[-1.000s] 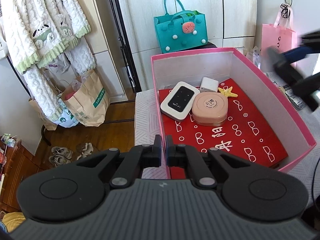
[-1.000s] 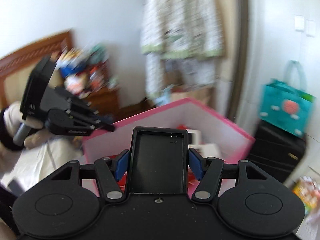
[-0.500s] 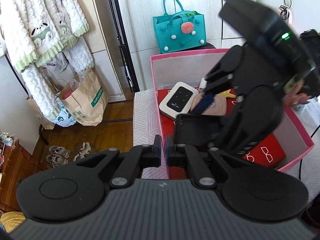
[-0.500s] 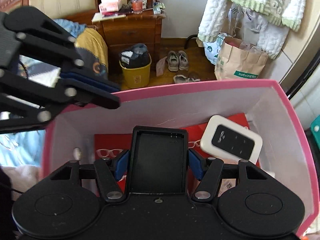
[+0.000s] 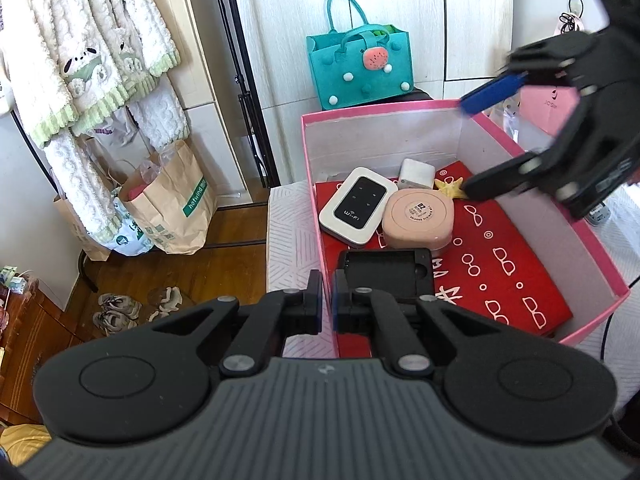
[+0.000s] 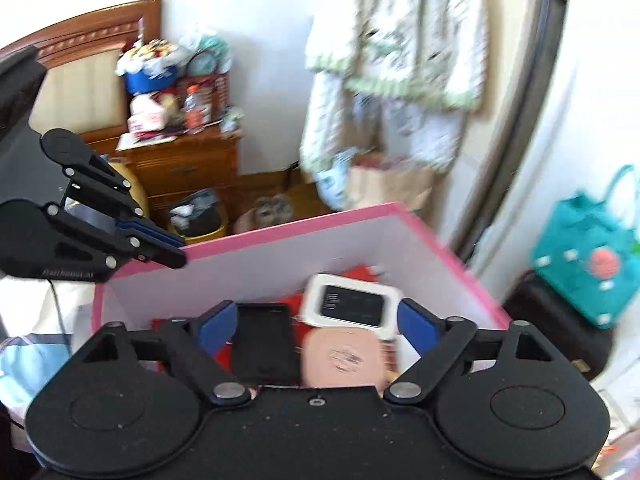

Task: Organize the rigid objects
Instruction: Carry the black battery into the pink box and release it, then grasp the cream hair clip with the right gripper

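Note:
A pink box [image 5: 380,110] with a red patterned lining holds a white WiFi router [image 5: 358,206], a round pink case [image 5: 418,218], a white charger [image 5: 417,173] and a yellow starfish [image 5: 450,186]. A black rectangular case [image 5: 386,270] lies flat in the box's near left corner, free of any pads. My left gripper [image 5: 327,304] is shut and empty just in front of that corner. My right gripper [image 6: 316,320] hangs over the box [image 6: 320,220], its jaws opening with nothing between them. The black case [image 6: 264,344] lies below its left pad.
A teal felt bag [image 5: 360,66] stands behind the box and a pink paper bag [image 5: 548,108] at the right. To the left are hanging fluffy robes [image 5: 92,60], a brown paper bag [image 5: 172,204] and shoes [image 5: 120,312] on the wooden floor. A wooden dresser [image 6: 184,168] stands beyond.
My right gripper let go of the black case, which now lies in the box. Its jaws spread and it drew back to the right. The left gripper stayed put.

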`<state>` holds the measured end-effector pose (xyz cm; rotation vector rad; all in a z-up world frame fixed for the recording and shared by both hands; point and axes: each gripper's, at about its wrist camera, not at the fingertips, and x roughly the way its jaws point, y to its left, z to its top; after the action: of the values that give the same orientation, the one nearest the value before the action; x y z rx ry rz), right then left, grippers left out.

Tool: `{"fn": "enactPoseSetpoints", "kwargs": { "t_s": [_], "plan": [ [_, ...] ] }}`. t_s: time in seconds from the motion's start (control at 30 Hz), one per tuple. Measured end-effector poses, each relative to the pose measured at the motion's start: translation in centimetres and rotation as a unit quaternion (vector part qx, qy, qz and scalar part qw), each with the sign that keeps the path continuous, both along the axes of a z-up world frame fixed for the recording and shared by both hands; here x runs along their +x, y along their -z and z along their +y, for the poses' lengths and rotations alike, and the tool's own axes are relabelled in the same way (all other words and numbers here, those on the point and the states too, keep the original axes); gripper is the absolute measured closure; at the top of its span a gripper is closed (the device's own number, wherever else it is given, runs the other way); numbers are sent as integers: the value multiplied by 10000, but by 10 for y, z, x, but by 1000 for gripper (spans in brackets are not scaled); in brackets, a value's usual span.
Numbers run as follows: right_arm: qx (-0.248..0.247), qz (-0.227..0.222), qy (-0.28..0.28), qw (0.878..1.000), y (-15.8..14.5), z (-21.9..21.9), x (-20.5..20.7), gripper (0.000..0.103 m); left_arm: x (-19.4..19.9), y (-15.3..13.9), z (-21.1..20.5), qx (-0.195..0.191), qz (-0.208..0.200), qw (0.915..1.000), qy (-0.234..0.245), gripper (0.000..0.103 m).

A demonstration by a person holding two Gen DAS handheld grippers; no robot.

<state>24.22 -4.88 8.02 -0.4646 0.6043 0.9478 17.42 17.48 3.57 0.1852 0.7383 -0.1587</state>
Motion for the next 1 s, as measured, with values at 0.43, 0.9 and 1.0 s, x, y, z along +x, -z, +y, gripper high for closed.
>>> {"fn": "enactPoseSetpoints", "kwargs": {
  "t_s": [0.43,0.9,1.0],
  "plan": [
    [351,-61,2032,9785,3,-111,-28,21,0,-3,1,-83,-58,9998,-175,99],
    [656,-408,2505,9650,82,-163,-58,41,1,-3,-10,82,-100,9993,-338,97],
    [575,-446,2466,9664,90,-162,-51,51,0,-2,-10,77,-98,9994,-335,97]
  ]
}}
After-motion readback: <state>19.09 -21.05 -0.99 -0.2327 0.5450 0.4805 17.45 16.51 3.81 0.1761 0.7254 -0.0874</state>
